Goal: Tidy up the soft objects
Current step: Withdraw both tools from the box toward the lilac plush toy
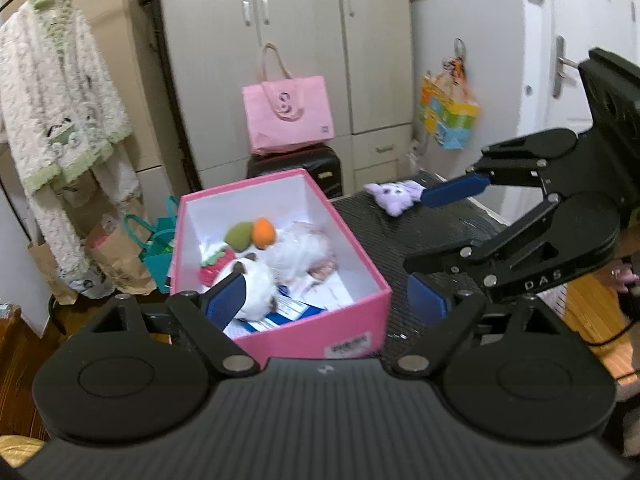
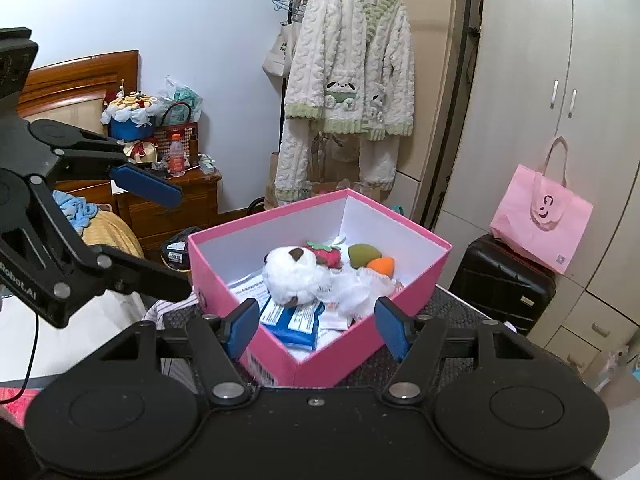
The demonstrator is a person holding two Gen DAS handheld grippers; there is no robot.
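Two grippers are in my hands, and both are let go, with nothing between the blue pads. My left gripper [image 1: 326, 298] hangs just above the near end of the pink box [image 1: 352, 334], jaws spread wide. My right gripper [image 2: 316, 326] hangs over the near corner of that box, jaws apart too. Inside the box, just ahead of my left pads, I see a white plush [image 1: 258, 284], a strawberry [image 1: 216, 266], a green ball [image 1: 239, 236] and an orange ball [image 1: 264, 232], plus some white fluffy stuff and blue packs on the bottom. One toy is not in yet. A small purple plush [image 1: 390, 196] lies on the black table [image 1: 400, 236], far ahead and to the right of my left gripper. In the left view the far pad of my right gripper looks close beside it, but I cannot tell if they touch. I think the step now is going for that last toy. Next I would put the right jaws around the purple plush, squeeze softly, lift it, and drop it in the box.
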